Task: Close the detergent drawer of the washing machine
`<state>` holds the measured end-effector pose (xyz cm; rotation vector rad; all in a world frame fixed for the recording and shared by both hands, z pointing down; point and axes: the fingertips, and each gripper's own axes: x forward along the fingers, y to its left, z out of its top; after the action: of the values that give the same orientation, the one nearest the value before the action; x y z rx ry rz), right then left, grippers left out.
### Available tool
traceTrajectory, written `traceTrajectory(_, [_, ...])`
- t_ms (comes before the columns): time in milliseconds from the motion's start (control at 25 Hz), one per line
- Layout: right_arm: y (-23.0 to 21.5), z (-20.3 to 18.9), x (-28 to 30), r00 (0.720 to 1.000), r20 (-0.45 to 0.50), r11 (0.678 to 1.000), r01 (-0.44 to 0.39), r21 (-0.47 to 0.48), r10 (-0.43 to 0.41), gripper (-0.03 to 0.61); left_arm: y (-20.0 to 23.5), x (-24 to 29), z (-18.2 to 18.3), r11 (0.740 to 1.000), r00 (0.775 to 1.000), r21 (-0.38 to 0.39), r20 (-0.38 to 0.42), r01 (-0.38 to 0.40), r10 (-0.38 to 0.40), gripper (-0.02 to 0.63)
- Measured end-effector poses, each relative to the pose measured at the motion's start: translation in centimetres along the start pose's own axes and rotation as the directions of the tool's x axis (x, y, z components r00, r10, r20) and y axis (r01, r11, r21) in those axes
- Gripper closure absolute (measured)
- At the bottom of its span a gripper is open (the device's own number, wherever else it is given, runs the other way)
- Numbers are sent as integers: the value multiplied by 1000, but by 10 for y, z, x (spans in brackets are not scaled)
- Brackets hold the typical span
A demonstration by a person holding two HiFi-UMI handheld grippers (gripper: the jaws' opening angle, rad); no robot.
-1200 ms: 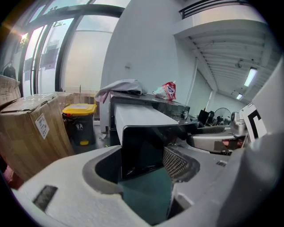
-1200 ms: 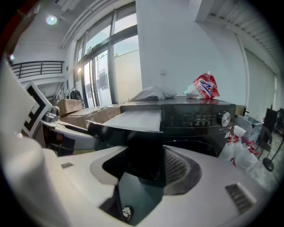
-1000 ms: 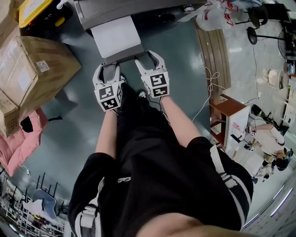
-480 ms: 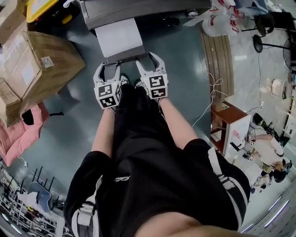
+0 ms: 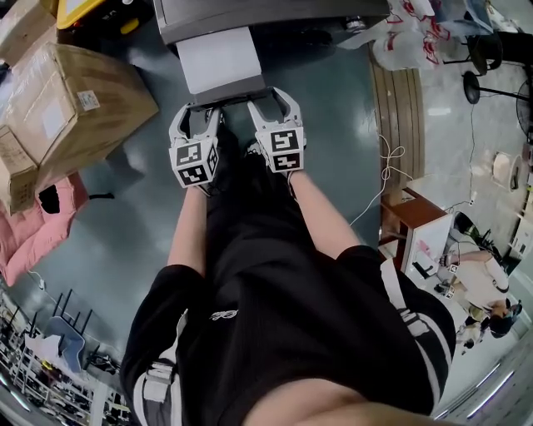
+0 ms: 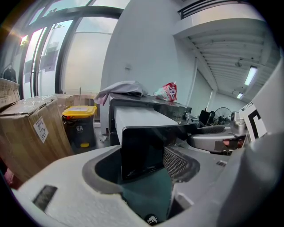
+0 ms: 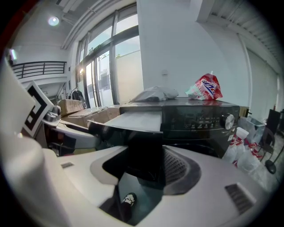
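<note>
The detergent drawer [image 5: 218, 58] sticks out of the washing machine [image 5: 266, 15] toward the person — it is not shut. Its white top shows, and its dark front is at the near end. The left gripper [image 5: 197, 115] and the right gripper [image 5: 271, 105] are side by side at that front. Each gripper has its jaws wide apart, and the dark front of the drawer stands between them. A red and white bag [image 7: 205, 87] lies on top of the machine. A big cardboard box [image 5: 75, 108] stands on the floor [image 5: 333, 133] to the left — well apart from the drawer.
</note>
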<state>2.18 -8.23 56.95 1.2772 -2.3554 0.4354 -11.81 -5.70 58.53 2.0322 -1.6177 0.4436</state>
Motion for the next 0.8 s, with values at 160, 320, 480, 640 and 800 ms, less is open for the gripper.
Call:
traceTrajectory(160, [0, 1, 2, 1000, -13, 1000, 1, 1, -1, 347, 2, 1, 2, 1000, 1000, -5, -4, -1, 1, 322])
traceTrajectory(320, [-1, 2, 5, 1000, -12, 1000, -3, -1, 3, 347, 3, 4, 3, 1000, 1000, -5, -10, 0, 0, 322])
traceTrajectory(480, [-3, 6, 8, 1000, -7, 1000, 3, -2, -3, 347, 4, 5, 7, 1000, 1000, -2, -19, -2, 2, 322])
traceTrajectory(640, [-7, 9, 12, 1000, -12, 1000, 10, -4, -10, 347, 6, 10, 13, 1000, 1000, 3, -12, 1, -1, 322])
traceTrajectory(800, [-8, 16, 18, 1000, -2, 1000, 14, -9, -14, 347, 10, 14, 19, 1000, 1000, 4, -6, -1, 1, 322])
